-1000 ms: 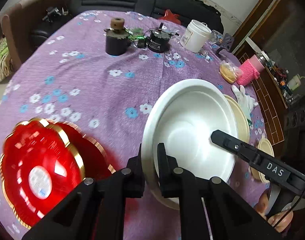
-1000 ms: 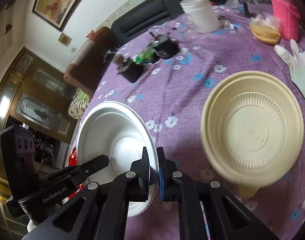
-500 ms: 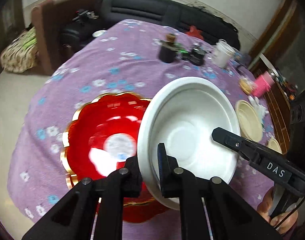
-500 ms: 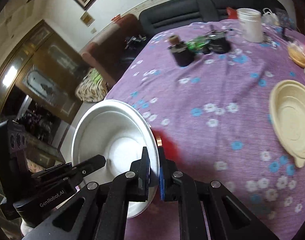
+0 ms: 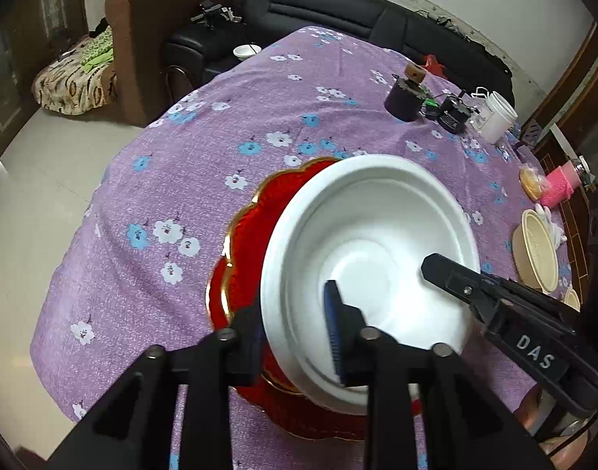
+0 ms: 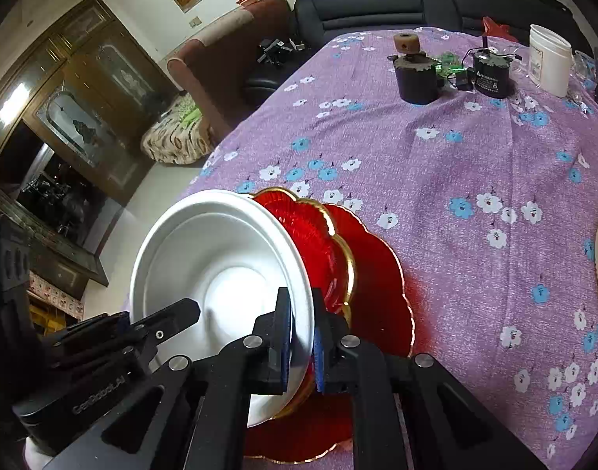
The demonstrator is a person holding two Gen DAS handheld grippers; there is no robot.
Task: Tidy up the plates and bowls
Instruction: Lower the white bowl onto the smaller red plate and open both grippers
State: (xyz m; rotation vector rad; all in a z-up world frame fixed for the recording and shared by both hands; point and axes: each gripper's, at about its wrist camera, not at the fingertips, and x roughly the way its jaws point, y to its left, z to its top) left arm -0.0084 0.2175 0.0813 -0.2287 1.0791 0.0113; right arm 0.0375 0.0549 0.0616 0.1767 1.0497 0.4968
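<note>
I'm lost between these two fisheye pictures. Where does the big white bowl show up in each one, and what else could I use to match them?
Left wrist view: the white bowl fills the lower centre-right, over the red plate.
Right wrist view: the white bowl sits lower left, tilted on edge, the red plate to its right.
Shared landmark: the white jar at the table's far edge, upper right in both.

Purple floral cloth [image 5: 228,125] covers table. White jar [image 6: 549,58] at 1 o'clock; two dark motors [image 6: 416,74] beside it. Sofa [image 5: 338,11] at 12 o'clock.
</note>
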